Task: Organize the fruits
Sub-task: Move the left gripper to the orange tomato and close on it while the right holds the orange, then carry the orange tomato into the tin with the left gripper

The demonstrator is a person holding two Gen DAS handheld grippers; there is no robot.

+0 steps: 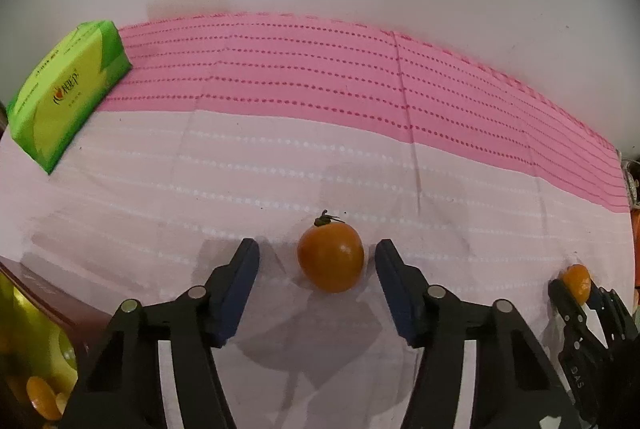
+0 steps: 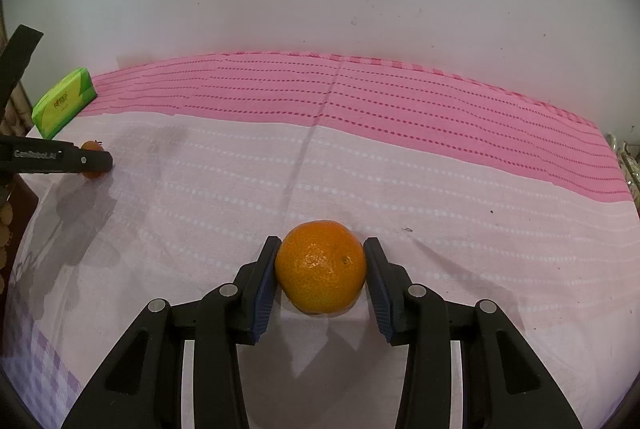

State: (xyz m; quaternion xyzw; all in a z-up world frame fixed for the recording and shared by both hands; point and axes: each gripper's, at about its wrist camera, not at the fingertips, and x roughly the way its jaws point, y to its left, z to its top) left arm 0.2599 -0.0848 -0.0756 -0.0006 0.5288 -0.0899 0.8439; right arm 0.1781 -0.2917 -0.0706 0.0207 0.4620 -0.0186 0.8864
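A small orange tomato (image 1: 331, 257) with a green stem sits on the pink cloth between the fingers of my left gripper (image 1: 317, 253), which is open with gaps on both sides. It also shows in the right wrist view (image 2: 93, 159), mostly hidden behind the left gripper (image 2: 105, 161). A mandarin orange (image 2: 321, 266) rests on the cloth between the pads of my right gripper (image 2: 320, 249), which touch it on both sides. The mandarin (image 1: 577, 281) and right gripper (image 1: 576, 289) show at the right edge of the left wrist view.
A green tissue pack (image 1: 68, 89) lies at the back left of the cloth, also in the right wrist view (image 2: 64, 103). A yellow container (image 1: 28, 357) holding orange fruit pieces sits at the lower left. A white wall stands behind the table.
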